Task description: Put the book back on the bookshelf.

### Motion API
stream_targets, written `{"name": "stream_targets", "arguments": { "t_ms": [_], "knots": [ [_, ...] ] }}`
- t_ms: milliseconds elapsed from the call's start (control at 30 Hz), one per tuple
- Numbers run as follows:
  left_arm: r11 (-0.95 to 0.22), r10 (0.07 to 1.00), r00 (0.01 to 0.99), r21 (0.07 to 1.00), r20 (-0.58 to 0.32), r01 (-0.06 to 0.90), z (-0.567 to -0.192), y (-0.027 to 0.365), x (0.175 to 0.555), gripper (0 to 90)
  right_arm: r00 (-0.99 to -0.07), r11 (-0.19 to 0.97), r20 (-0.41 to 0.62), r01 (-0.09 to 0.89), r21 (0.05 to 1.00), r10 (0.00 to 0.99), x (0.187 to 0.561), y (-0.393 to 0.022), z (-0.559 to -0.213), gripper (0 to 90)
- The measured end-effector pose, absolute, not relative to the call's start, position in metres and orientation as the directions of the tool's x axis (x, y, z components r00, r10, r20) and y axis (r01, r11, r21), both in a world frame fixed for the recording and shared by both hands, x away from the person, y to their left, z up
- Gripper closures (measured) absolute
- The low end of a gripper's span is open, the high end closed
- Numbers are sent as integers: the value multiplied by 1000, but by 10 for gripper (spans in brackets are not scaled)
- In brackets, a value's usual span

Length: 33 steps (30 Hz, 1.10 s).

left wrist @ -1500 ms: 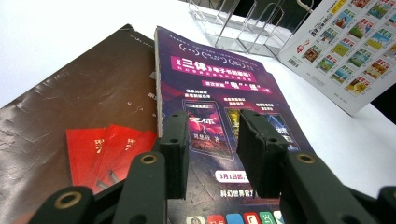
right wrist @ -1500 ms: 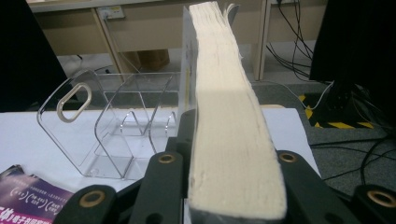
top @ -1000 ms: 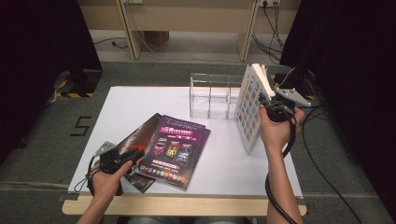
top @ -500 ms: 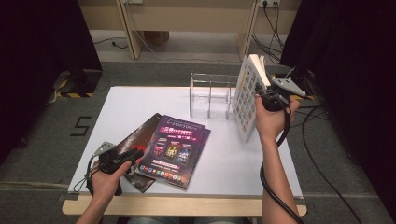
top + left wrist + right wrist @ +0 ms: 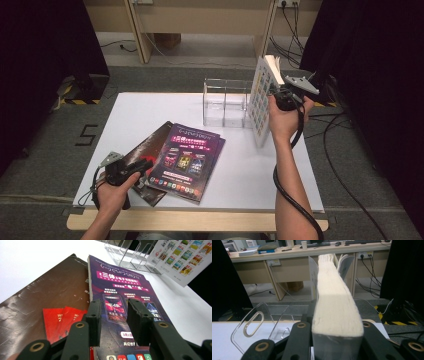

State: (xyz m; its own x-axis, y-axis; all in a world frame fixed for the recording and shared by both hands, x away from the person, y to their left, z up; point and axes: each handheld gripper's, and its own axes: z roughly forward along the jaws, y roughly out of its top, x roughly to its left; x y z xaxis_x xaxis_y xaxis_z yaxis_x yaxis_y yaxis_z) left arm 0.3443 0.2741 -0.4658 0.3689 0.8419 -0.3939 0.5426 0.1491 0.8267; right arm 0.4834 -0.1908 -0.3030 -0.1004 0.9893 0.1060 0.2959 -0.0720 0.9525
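A thick book [image 5: 260,102] with a white cover of small coloured pictures stands upright in the air, just right of a clear acrylic rack [image 5: 225,102]. My right gripper [image 5: 272,95] is shut on it. In the right gripper view the book's cream page edge [image 5: 334,302] sits clamped in my right gripper [image 5: 334,333], with the rack [image 5: 262,322] to the lower left. My left gripper [image 5: 145,167] rests at the front left, open. In the left gripper view my left gripper [image 5: 113,320] hovers over a purple magazine [image 5: 120,290], nothing between its fingers.
A dark brown magazine [image 5: 145,150] lies partly under the purple magazine [image 5: 187,160] on the white table [image 5: 150,110]. Black curtains hang at both sides. A desk with cables stands behind the table [image 5: 200,20]. A cable trails down from the right gripper.
My right hand has carried the upright book leftward and slightly farther back, closer to the clear rack. The left hand and both magazines have stayed put.
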Motion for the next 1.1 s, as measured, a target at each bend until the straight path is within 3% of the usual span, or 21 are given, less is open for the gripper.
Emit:
{"name": "stream_targets", "arguments": {
  "t_ms": [500, 1100],
  "knots": [
    [153, 842, 366, 826, -396, 542, -466, 276, 344, 633, -87, -67, 97, 300, 951, 991, 492, -190, -320, 740],
    [150, 841, 369, 827, -395, 542, -466, 275, 344, 628, -106, -45, 95, 397, 917, 990, 483, -207, -314, 701]
  ]
}}
